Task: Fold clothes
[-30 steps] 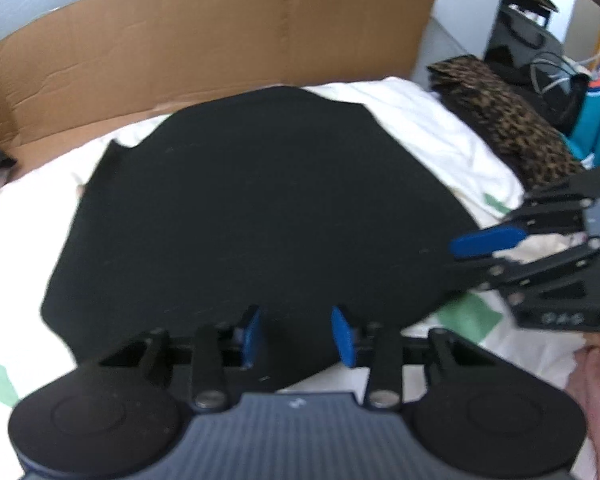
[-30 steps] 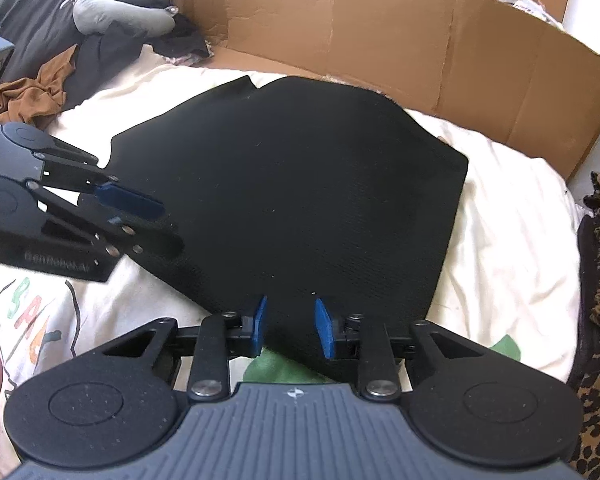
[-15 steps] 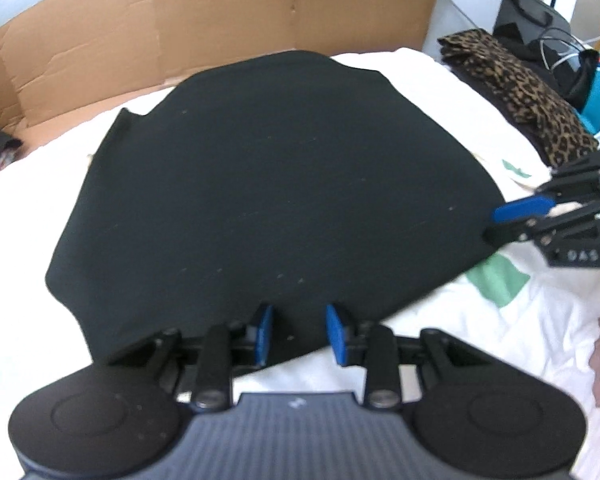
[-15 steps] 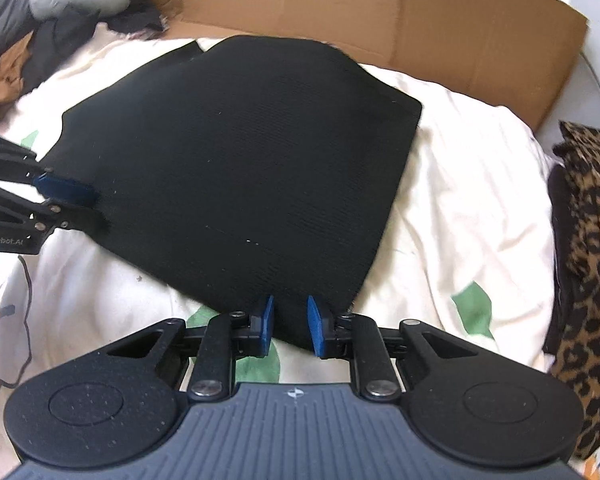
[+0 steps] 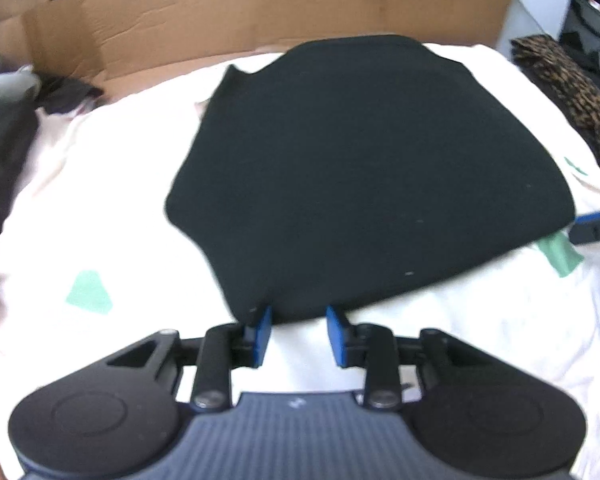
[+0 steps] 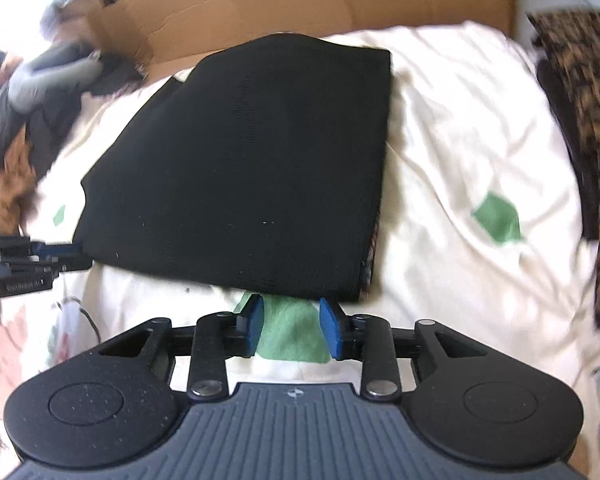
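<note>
While it lay flat: the black garment [image 5: 364,172] was spread mid-sheet, folded edges toward the near side.
Left gripper [image 5: 299,330]: blue pads apart, tips at the near hem, gripping nothing.
Right gripper [image 6: 291,326]: jaws opening, only green print between them, hem just beyond.
Sheet [image 6: 460,128]: cream, green patches.
Far side: cardboard [image 5: 260,12].
Right: leopard-print fabric [image 6: 580,112].

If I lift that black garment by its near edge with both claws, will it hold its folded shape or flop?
The black garment will probably sag between the claws, since it is soft knit fabric lying flat on the sheet. Stacked layers show at its right edge, so they may slide apart. It looks light, so likely no strain.
</note>
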The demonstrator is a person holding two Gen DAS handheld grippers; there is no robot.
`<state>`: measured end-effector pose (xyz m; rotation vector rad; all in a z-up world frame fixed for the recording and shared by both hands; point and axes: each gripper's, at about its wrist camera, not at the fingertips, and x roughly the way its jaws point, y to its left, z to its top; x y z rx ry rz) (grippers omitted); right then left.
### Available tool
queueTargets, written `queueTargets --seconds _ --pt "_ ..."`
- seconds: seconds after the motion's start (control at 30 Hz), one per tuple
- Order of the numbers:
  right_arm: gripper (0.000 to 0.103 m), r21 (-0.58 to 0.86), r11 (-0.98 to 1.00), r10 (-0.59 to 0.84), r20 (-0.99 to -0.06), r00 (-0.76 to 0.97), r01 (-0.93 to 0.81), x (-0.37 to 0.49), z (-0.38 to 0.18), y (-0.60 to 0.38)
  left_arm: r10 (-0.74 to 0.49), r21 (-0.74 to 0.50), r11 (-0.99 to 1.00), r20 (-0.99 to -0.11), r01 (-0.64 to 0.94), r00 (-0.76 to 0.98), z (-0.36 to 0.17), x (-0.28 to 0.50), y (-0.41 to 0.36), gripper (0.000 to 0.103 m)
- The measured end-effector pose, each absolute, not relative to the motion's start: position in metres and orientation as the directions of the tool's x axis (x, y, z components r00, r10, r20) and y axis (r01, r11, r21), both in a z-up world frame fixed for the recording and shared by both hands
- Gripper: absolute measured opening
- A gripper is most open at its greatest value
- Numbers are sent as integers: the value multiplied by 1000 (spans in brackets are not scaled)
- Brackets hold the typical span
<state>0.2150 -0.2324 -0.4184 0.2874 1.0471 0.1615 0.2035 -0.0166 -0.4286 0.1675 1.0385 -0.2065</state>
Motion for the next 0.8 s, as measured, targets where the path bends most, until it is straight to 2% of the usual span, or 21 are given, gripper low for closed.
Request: queueTargets --seconds 0.1,0.37,0.63,0.73,0.77,0.8 --pt "44 364 929 289 -823 488 65 214 -422 -243 -69 38 979 -863 200 500 -423 206 -5 34" --pt "45 500 843 358 -798 485 200 222 -437 -263 -78 -50 996 -860 70 504 -426 224 21 35" --pt "44 613 702 403 -762 507 363 222 -462 -285 -103 -81 995 -856 65 507 -431 229 17 35" --pt "39 650 642 420 -741 523 405 224 -468 -294 -111 -93 994 -860 62 498 -434 226 18 34" --pt "22 655 631 423 -740 523 416 225 -469 -297 -113 -95 994 -861 62 495 -436 224 19 34" --pt "16 655 627 423 -741 522 422 226 -469 -299 -114 -95 993 -862 64 494 -436 224 19 34"
